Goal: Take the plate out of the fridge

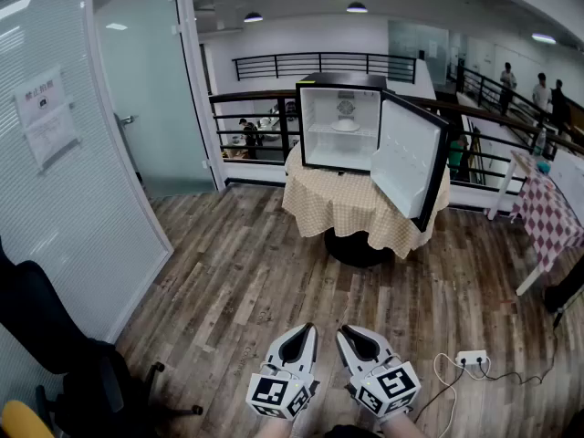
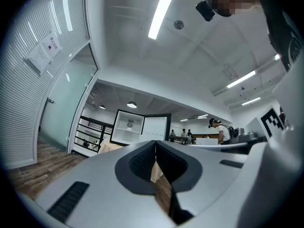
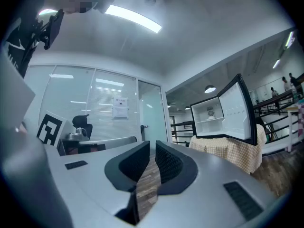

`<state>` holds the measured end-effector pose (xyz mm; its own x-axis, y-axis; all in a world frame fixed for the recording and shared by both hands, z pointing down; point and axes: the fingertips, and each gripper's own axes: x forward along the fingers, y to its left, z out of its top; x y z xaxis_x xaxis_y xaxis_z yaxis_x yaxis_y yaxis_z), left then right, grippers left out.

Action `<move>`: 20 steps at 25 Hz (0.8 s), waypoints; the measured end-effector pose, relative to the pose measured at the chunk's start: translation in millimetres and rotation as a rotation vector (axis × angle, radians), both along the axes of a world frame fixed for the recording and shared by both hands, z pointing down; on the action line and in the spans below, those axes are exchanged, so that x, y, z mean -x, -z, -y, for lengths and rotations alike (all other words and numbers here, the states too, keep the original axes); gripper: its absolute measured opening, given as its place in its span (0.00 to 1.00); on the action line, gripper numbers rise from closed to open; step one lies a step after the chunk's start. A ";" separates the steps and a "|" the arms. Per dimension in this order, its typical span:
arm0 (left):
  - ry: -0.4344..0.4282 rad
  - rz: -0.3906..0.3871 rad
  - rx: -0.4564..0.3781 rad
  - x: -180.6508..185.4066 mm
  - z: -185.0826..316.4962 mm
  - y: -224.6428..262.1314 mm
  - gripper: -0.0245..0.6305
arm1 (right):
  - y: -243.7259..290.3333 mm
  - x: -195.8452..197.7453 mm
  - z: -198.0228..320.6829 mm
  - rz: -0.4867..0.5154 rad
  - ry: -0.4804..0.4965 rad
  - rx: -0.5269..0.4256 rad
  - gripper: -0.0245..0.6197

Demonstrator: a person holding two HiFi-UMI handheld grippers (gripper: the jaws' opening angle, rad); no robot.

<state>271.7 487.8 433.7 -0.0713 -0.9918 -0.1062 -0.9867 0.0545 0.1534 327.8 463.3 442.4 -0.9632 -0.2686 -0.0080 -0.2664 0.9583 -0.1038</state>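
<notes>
A small black fridge (image 1: pixel 339 121) stands on a round table with a checked cloth (image 1: pixel 338 203), far ahead of me, its door (image 1: pixel 408 158) swung open to the right. On its upper shelf lies a white plate (image 1: pixel 346 125) with something small on it; the same plate (image 2: pixel 129 126) shows tiny in the left gripper view and again as the plate (image 3: pixel 210 114) in the right gripper view. My left gripper (image 1: pixel 308 330) and right gripper (image 1: pixel 344 333) hang side by side low over the wooden floor, both shut with nothing between the jaws, well short of the fridge.
A frosted glass wall (image 1: pixel 55 172) and glass door (image 1: pixel 146 80) run along the left. A black office chair (image 1: pixel 55 354) stands at the lower left. A power strip with cables (image 1: pixel 470 359) lies on the floor at right. A checked table (image 1: pixel 547 208) and a black railing (image 1: pixel 246 108) lie beyond.
</notes>
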 end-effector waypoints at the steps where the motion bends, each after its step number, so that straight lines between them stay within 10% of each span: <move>1: -0.002 0.002 -0.001 -0.3 -0.3 0.6 0.05 | 0.8 1.5 -0.1 0.004 -0.007 0.000 0.13; 20: -0.041 -0.001 0.043 31.8 43.9 -14.9 0.05 | -5.4 51.7 42.6 0.027 -0.005 0.042 0.13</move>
<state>239.9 443.9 448.7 -0.0308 -0.9975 -0.0632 -0.9881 0.0208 0.1527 276.2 420.7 447.9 -0.9615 -0.2739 -0.0223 -0.2676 0.9517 -0.1505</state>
